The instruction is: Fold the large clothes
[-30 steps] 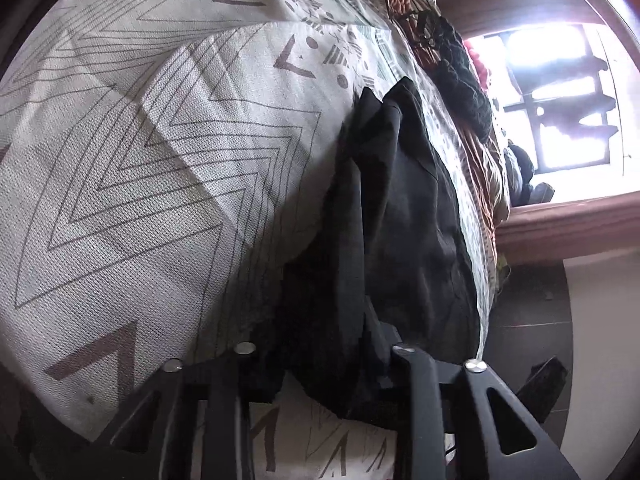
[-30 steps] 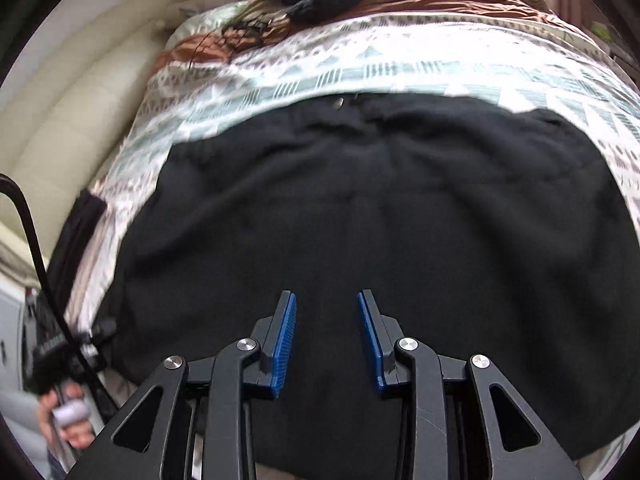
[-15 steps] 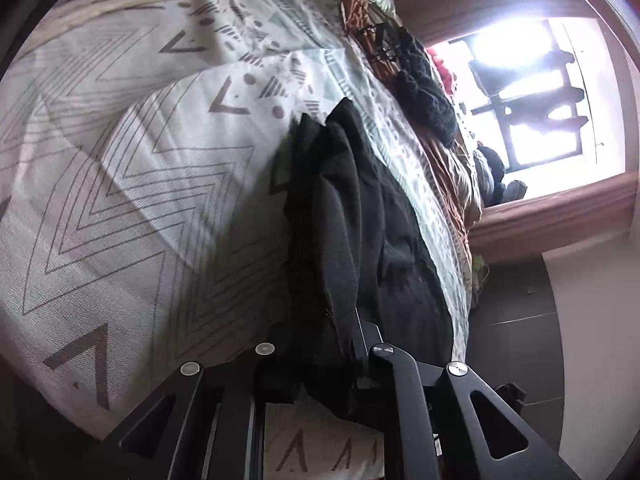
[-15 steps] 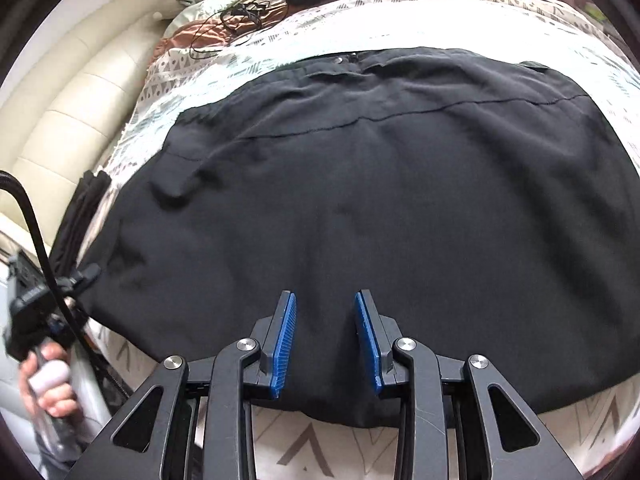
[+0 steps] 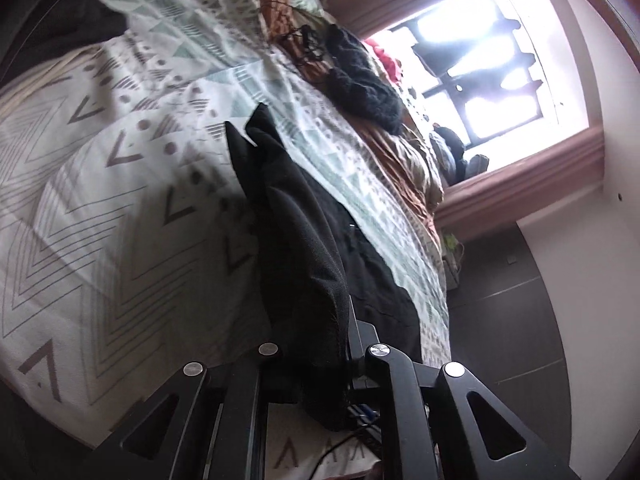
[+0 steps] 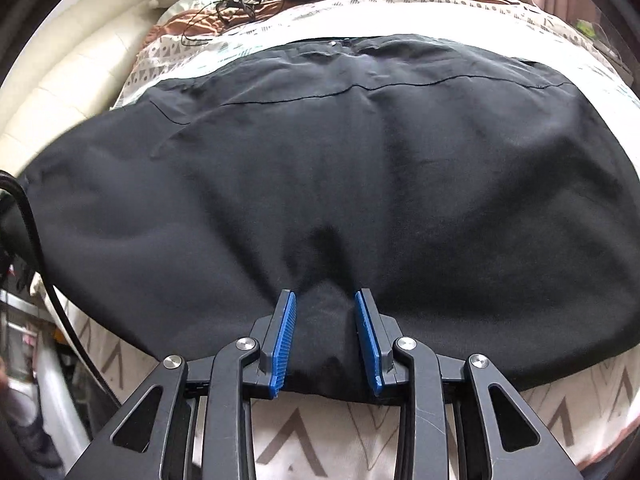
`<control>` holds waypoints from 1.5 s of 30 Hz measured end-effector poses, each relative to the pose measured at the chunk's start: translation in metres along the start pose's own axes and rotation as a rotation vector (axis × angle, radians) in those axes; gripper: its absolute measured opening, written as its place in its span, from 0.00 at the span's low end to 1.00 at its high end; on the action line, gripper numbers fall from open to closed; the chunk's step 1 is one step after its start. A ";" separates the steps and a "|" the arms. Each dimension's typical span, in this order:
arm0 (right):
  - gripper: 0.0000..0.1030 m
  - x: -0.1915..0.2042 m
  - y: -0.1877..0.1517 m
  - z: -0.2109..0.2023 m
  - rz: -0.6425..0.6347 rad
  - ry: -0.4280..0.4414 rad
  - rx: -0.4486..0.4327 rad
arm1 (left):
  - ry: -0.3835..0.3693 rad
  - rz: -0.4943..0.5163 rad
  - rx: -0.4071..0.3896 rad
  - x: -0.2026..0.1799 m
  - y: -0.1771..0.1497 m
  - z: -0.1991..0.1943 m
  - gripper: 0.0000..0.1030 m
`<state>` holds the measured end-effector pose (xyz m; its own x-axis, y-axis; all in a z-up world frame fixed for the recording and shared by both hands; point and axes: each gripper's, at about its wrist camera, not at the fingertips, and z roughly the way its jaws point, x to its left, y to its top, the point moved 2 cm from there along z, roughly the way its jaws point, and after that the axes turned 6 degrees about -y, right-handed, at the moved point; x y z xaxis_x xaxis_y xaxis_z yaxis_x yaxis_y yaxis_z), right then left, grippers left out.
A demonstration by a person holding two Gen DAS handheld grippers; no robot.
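Observation:
A large black garment (image 6: pixel 360 168) lies spread across a patterned bedspread (image 6: pixel 304 440). My right gripper (image 6: pixel 326 312) sits at its near edge, blue pads (image 6: pixel 285 336) apart, with a bunch of the black cloth between them. In the left wrist view the same black garment (image 5: pixel 304 240) rises in a fold from the bed. My left gripper (image 5: pixel 316 344) is shut on its end, and the cloth hides the fingertips.
The bedspread (image 5: pixel 100 220) has grey chevrons. A dark knitted item (image 5: pixel 364 84) and brown bedding (image 5: pixel 404 172) lie at the far end near a bright window (image 5: pixel 480 64). A cream padded headboard (image 6: pixel 76 64) is at left. Dark floor (image 5: pixel 516 320) lies beside the bed.
The right gripper has drawn back to the garment's near edge, with cloth now between its pads. The left gripper has lifted and pulled its end, and its view has swung toward the window.

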<state>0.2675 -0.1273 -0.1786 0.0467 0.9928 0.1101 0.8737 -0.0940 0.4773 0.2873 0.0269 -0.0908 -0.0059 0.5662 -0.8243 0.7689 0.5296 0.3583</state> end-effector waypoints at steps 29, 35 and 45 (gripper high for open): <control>0.31 -0.122 -0.002 -0.041 0.278 0.318 -0.088 | -0.122 0.318 0.266 -0.184 -0.042 0.145 0.12; 0.31 -0.189 -0.023 -0.076 0.408 0.227 -0.159 | -0.109 0.330 0.382 -0.193 -0.073 0.201 0.12; 0.31 -0.249 -0.063 -0.108 0.551 0.117 -0.198 | -0.068 0.370 0.570 -0.195 -0.147 0.272 0.45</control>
<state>0.1489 -0.3769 -0.1422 0.4039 0.7799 0.4781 0.6281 -0.6164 0.4749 0.3491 -0.3332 -0.1015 0.3482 0.5954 -0.7241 0.9292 -0.1171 0.3505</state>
